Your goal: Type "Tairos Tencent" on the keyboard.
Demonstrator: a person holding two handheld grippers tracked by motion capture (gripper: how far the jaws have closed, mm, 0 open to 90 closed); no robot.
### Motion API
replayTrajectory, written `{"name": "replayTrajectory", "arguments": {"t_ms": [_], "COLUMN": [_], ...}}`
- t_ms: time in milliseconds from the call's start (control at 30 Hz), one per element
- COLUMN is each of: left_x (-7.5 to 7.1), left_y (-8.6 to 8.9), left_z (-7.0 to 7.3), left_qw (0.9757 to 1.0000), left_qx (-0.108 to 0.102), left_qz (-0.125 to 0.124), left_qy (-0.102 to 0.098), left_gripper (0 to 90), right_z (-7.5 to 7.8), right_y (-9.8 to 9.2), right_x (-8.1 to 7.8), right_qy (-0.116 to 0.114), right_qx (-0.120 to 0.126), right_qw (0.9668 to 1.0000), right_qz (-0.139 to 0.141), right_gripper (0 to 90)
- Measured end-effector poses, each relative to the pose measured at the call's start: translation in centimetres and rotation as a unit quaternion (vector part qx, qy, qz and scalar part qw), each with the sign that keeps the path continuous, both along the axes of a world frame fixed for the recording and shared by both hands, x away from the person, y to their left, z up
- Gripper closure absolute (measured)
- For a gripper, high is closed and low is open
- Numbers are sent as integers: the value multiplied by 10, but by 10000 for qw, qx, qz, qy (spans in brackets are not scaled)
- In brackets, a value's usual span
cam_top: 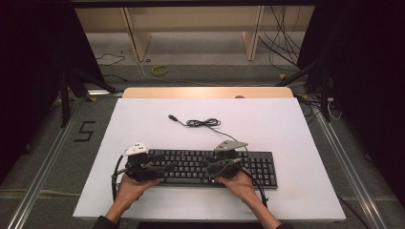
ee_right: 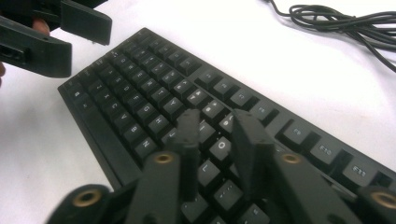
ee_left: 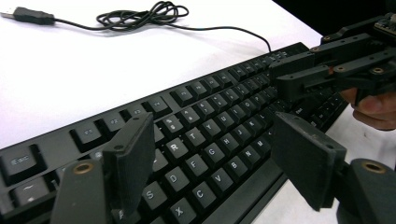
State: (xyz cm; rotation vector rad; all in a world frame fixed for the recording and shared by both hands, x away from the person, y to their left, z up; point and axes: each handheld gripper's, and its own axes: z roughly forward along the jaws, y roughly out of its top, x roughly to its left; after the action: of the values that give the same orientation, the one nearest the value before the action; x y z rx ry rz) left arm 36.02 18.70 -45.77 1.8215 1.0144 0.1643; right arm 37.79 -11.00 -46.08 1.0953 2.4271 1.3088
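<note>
Both forearms come in low over the near edge of the white table (cam_top: 143,124), each hand cupping its gripper from behind so it points across the black keyboard (cam_top: 210,167). The left gripper (ee_left: 210,154) hovers over the keyboard's left end, jaws spread wide above the letter keys, holding nothing. The right gripper (ee_right: 215,140) tilts down over the keyboard's middle, jaws narrowly apart, nothing between them. The keyboard's thin cable (cam_top: 203,123) lies coiled beyond the keyboard's far edge.
</note>
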Motion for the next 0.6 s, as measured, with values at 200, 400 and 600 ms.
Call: {"name": "replayTrajectory", "arguments": {"t_ms": [200, 400, 600], "left_x": [-3, -5, -7], "left_y": [6, 10, 15], "left_z": [-1, -1, -3], "left_qw": [10000, 9998, 9998], "left_qx": [-26, -45, -41], "left_qz": [85, 178, 208], "left_qy": [2, -17, -21], "left_gripper": [291, 279, 275], "right_z": [-3, -7, -11], "right_y": [4, 8, 11], "right_x": [4, 7, 10], "right_qy": [10, 67, 96], "right_qx": [-140, -273, -370], "right_qw": [9999, 9996, 9993], "right_qz": [-22, -5, 2], "right_gripper": [869, 900, 900]}}
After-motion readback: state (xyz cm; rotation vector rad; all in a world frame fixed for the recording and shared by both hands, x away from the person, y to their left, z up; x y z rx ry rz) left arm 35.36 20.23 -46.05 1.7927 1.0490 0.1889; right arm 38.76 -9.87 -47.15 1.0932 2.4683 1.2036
